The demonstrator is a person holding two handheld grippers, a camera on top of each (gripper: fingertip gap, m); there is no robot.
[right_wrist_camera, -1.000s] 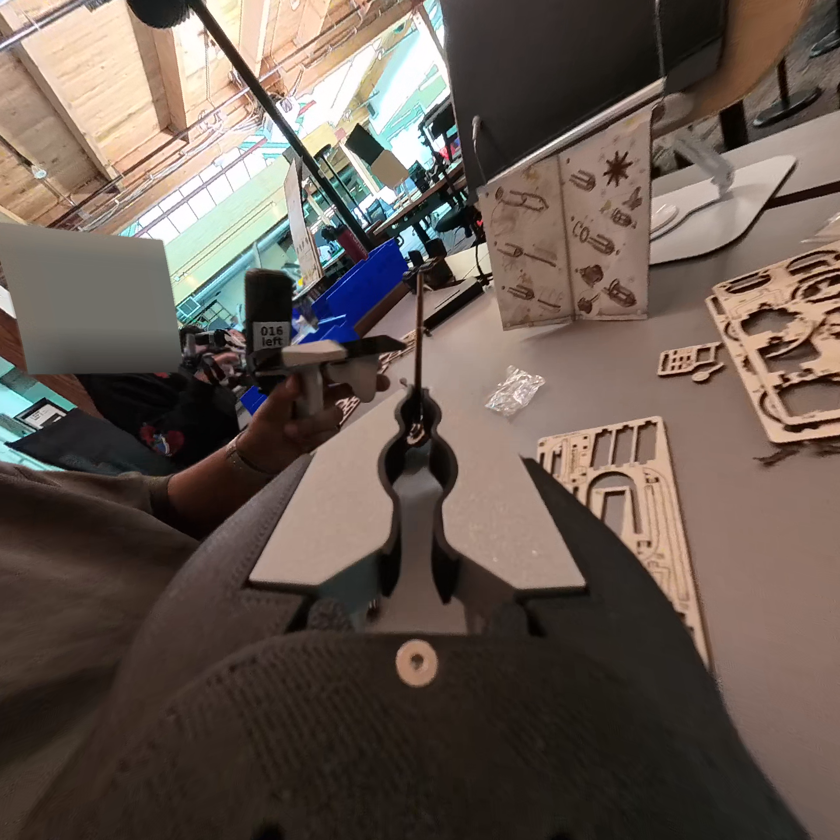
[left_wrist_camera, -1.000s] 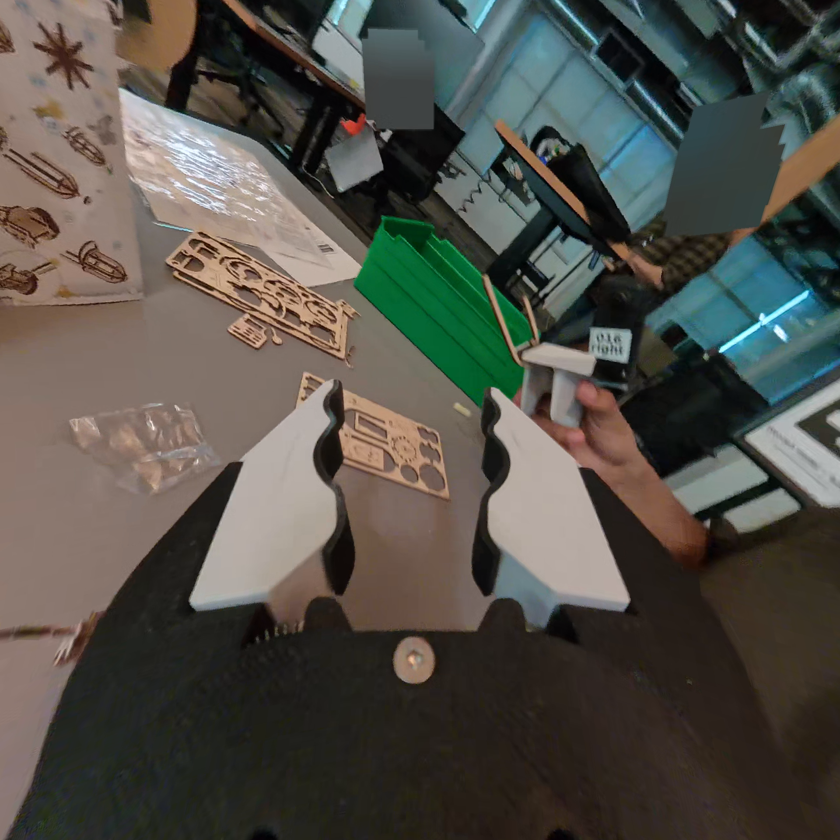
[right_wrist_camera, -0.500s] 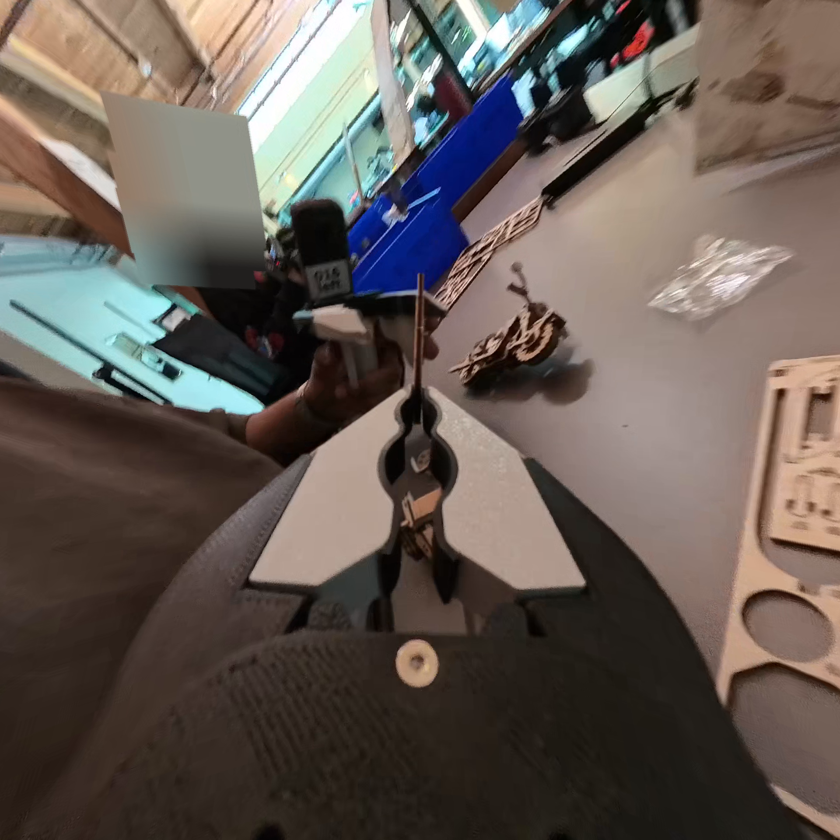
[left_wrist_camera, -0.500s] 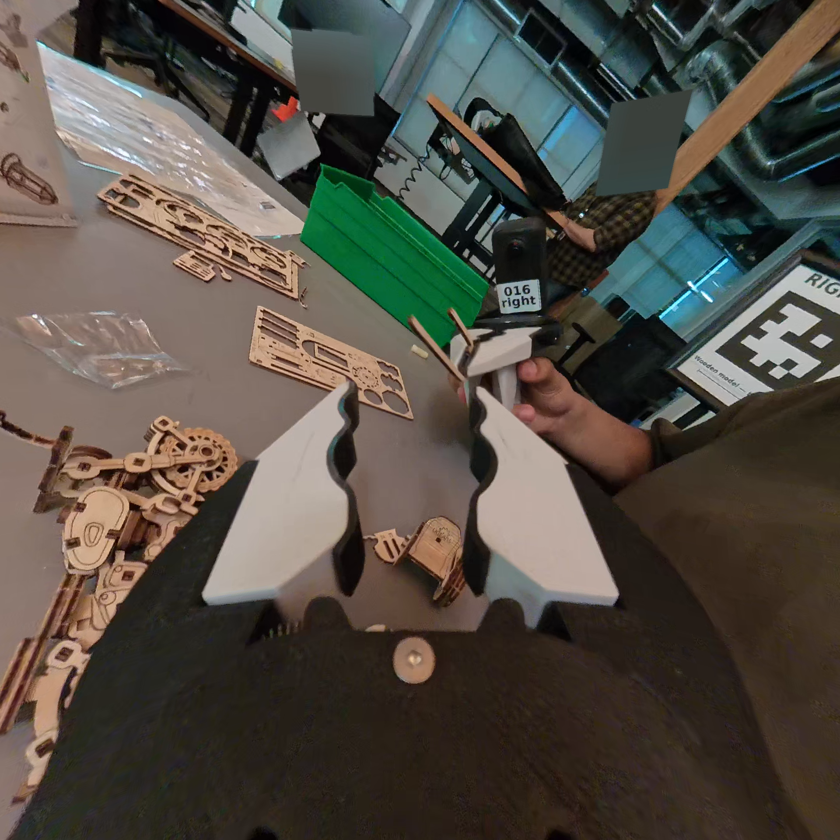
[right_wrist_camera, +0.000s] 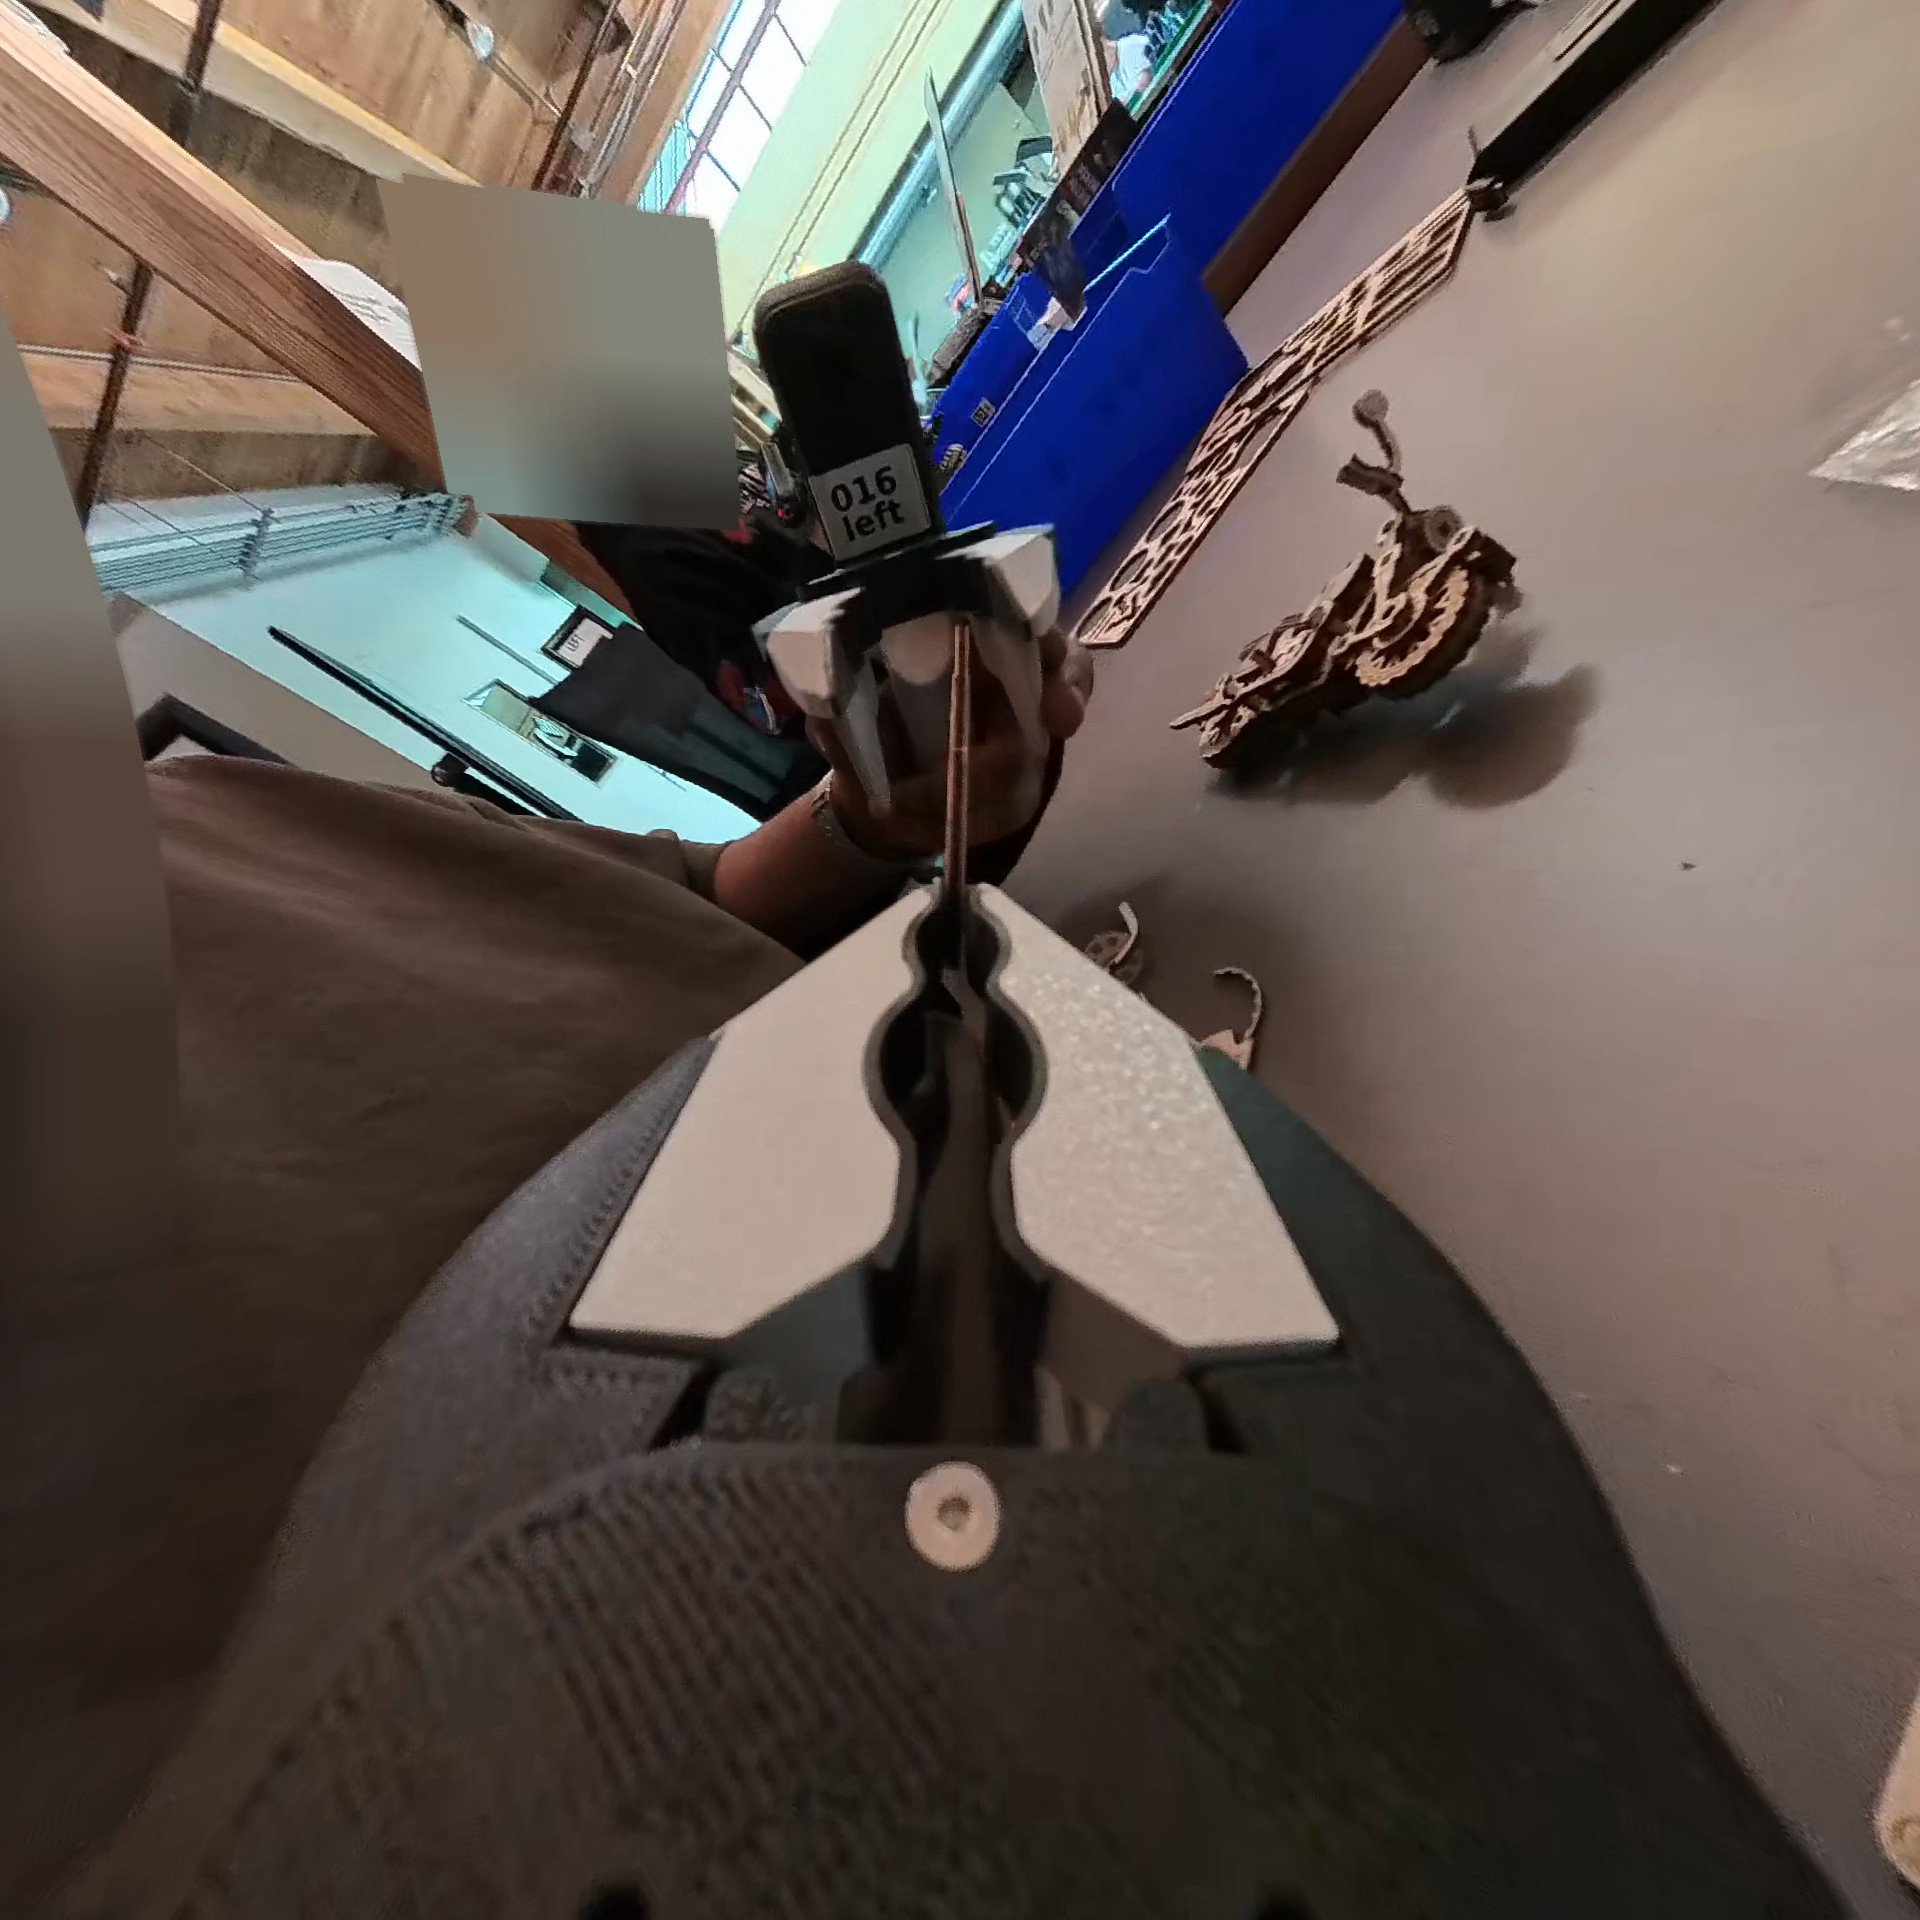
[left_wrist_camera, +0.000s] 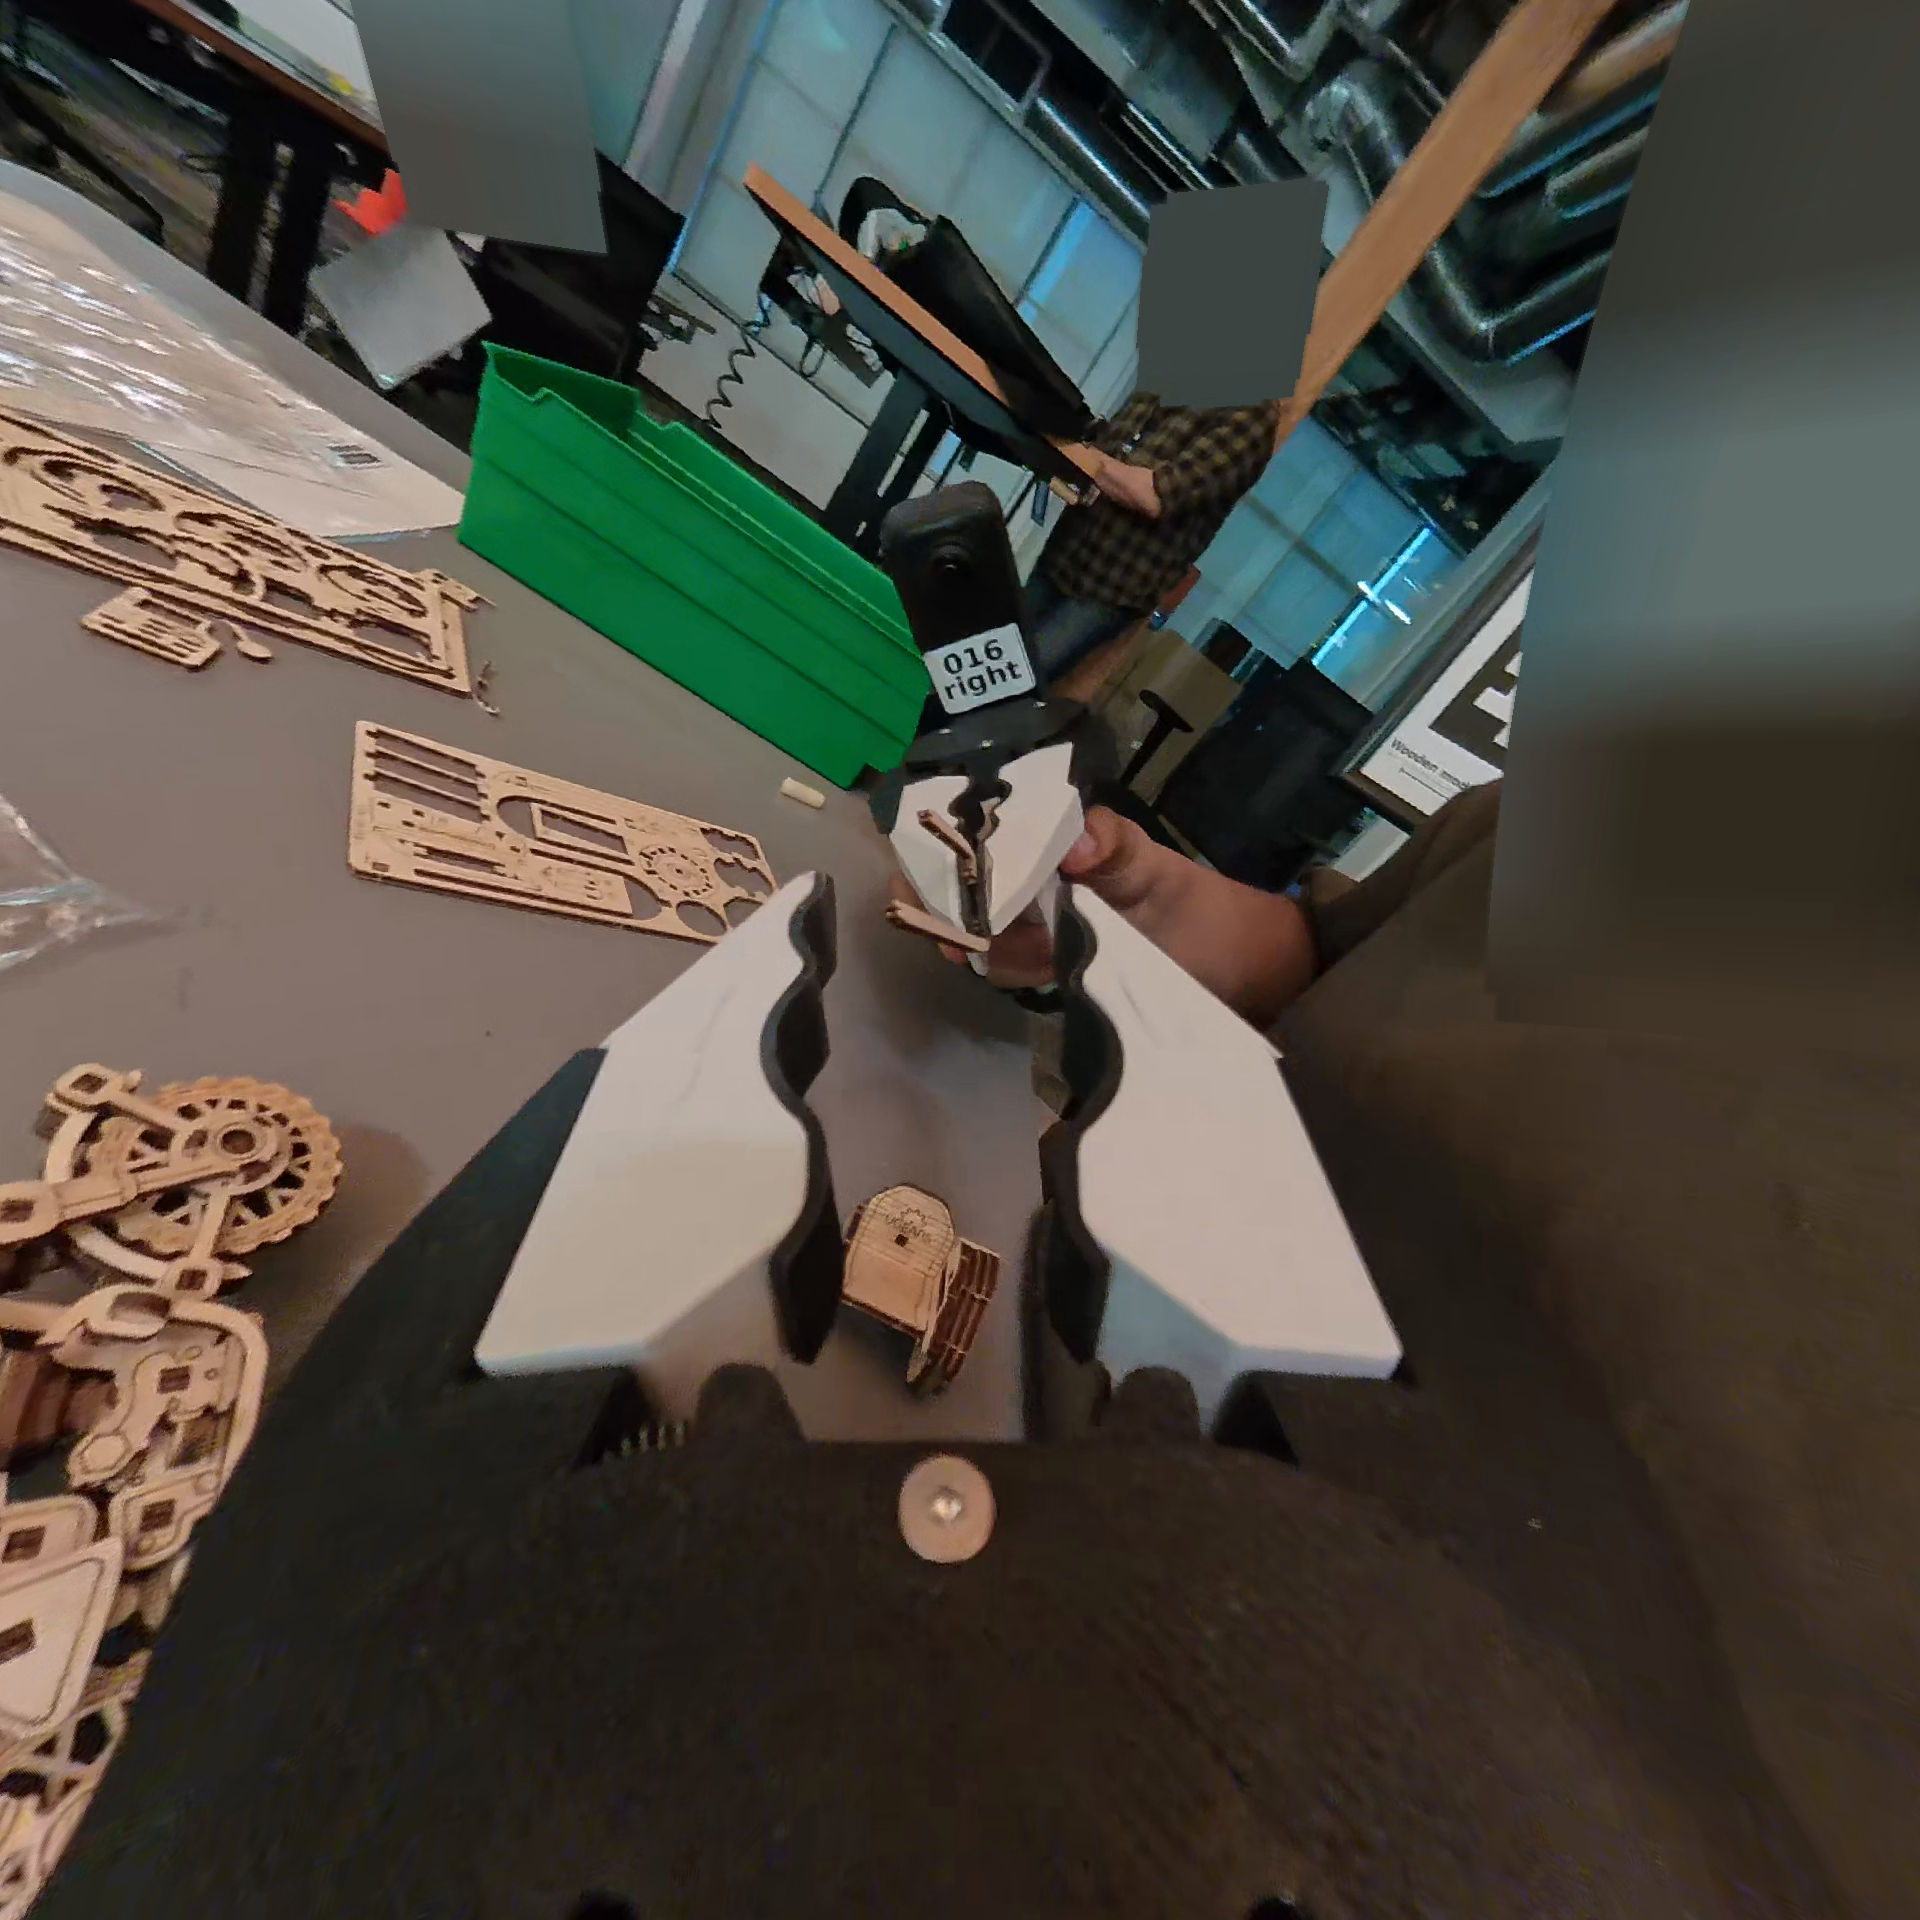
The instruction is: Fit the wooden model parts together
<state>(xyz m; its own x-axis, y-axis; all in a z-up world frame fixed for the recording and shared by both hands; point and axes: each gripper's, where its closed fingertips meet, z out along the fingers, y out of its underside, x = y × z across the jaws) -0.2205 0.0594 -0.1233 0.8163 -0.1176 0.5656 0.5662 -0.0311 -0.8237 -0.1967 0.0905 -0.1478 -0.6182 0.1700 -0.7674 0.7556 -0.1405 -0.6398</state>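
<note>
My left gripper (left_wrist_camera: 948,912) is open and empty, held low over the grey table (left_wrist_camera: 260,987). A small wooden sub-assembly (left_wrist_camera: 916,1262) lies on the table between its fingers, near their base. My right gripper (right_wrist_camera: 954,916) is shut on a thin flat wooden part (right_wrist_camera: 956,748), seen edge-on and sticking up from the tips. The two grippers face each other at close range. The right gripper (left_wrist_camera: 977,831) with its wooden part (left_wrist_camera: 961,883) shows just beyond my left fingertips. The left gripper (right_wrist_camera: 914,665) shows behind the part in the right wrist view.
A partly built wooden motorcycle model (right_wrist_camera: 1371,613) stands on the table and also shows at the left (left_wrist_camera: 156,1174). Punched-out wooden sheets (left_wrist_camera: 540,831) (left_wrist_camera: 208,540), a green bin (left_wrist_camera: 675,582), a plastic bag (left_wrist_camera: 42,883) and small loose pieces (right_wrist_camera: 1242,997) lie around. One gripper's finger ends stand about 5 centimeters off the other's.
Both grippers have swung to face each other and drawn closer. The left gripper dropped over the small sub-assembly and stayed open. The right gripper kept its hold on the thin part.
</note>
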